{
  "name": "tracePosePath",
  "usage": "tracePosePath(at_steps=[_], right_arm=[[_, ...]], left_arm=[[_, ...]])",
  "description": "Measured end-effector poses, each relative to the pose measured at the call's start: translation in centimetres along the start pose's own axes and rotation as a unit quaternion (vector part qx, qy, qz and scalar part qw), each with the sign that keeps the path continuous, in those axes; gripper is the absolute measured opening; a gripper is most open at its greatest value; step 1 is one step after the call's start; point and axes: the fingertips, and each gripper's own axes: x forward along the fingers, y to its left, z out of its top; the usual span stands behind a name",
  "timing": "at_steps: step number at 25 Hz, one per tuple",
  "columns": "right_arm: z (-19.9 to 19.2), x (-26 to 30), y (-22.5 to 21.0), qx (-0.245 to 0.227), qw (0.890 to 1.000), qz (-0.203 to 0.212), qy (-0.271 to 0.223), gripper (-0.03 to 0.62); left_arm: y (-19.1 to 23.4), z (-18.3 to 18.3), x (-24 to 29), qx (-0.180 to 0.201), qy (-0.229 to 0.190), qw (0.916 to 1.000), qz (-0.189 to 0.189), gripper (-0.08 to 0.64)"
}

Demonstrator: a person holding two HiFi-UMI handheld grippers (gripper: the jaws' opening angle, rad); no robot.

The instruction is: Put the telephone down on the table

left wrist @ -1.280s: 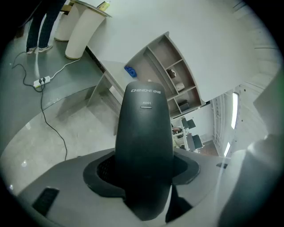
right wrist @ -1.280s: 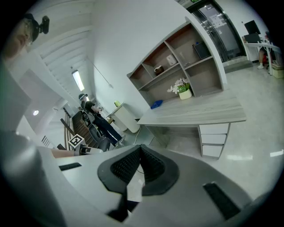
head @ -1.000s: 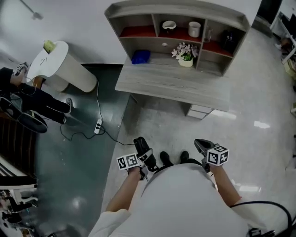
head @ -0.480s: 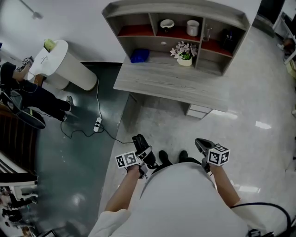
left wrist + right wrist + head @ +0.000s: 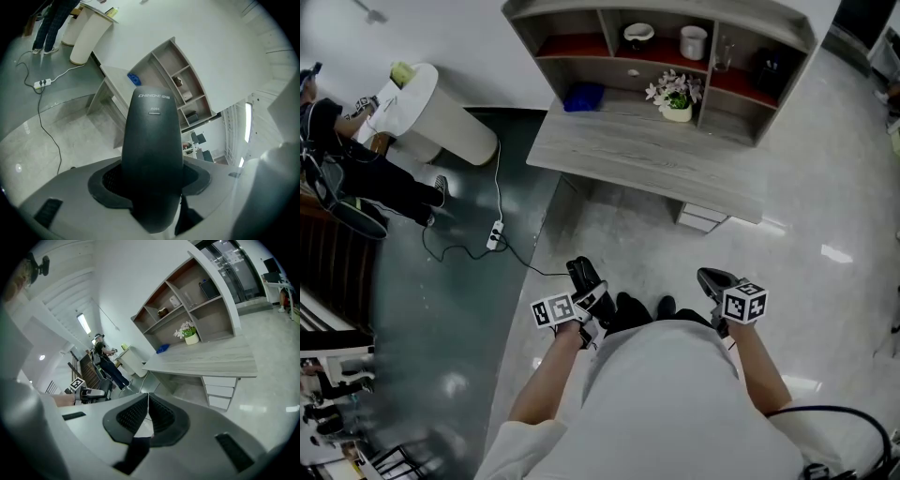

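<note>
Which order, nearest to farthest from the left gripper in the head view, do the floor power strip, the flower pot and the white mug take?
1. Power strip: on the floor, off to the left of the left gripper.
2. Flower pot: at the back of the desk, ahead and to the right.
3. White mug: higher up and farther back, beyond the pot.

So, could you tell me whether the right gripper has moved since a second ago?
Yes, slightly. In the head view the right gripper now sits a little nearer the front edge of the grey wooden desk than before.
</note>
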Motion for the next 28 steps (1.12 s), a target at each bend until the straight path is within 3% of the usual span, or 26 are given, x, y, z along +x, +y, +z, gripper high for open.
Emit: tracePosePath(at_steps=[8,15,28], right_arm=[[3.7,1.5,-0.7,-0.018,1.0,0.018,0.011,0.02],[5.5,3.2,-2.3,-0.009,1.0,0.006,0.01,0.02],[12.1,9.4,-3.9,0.021,0.999,-0.025,-0.002,0.02]], left_arm=[[-1.9,2.1,2.4,-0.002,-0.009,0.9999,-0.009,0.282],[-2.0,4.9,4.8,0.006,0.007,0.9999,-0.014,0.282],[-1.3,14.1,9.4,0.016,0.052,0.9982,-0.026,0.282]])
